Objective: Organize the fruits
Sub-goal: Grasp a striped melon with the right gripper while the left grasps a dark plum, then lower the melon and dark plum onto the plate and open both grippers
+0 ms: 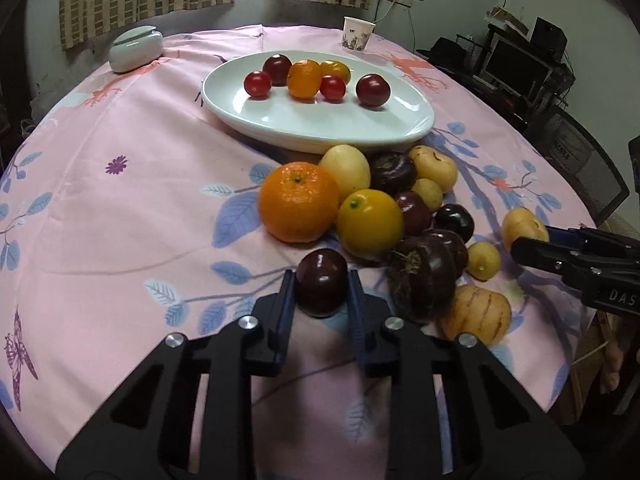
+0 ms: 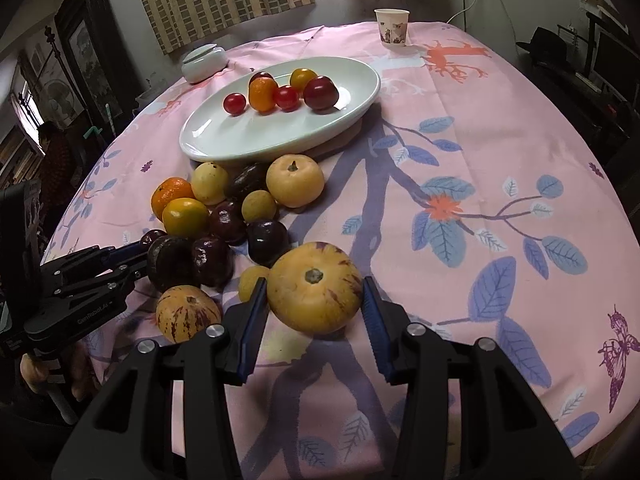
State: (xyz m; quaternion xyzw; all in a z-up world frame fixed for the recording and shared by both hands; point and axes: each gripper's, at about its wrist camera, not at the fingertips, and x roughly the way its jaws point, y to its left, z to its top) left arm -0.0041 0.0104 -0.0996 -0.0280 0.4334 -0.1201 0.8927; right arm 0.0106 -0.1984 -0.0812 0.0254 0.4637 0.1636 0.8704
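Note:
My left gripper (image 1: 321,280) is shut on a dark plum (image 1: 321,282) at the near edge of a fruit pile (image 1: 372,216) on the pink tablecloth. The pile holds an orange (image 1: 298,200), yellow fruits and dark plums. My right gripper (image 2: 314,294) has its fingers on both sides of a yellow striped melon (image 2: 314,298), touching it. A second striped melon (image 2: 186,312) lies to its left. A white oval plate (image 1: 280,120) behind the pile holds several small red, orange and dark fruits. The plate also shows in the right wrist view (image 2: 224,136).
A paper cup (image 1: 357,34) stands at the far edge of the table. A pale lidded jar (image 1: 136,48) sits at the far left. A chair (image 1: 580,164) and a desk with monitors stand to the right of the table.

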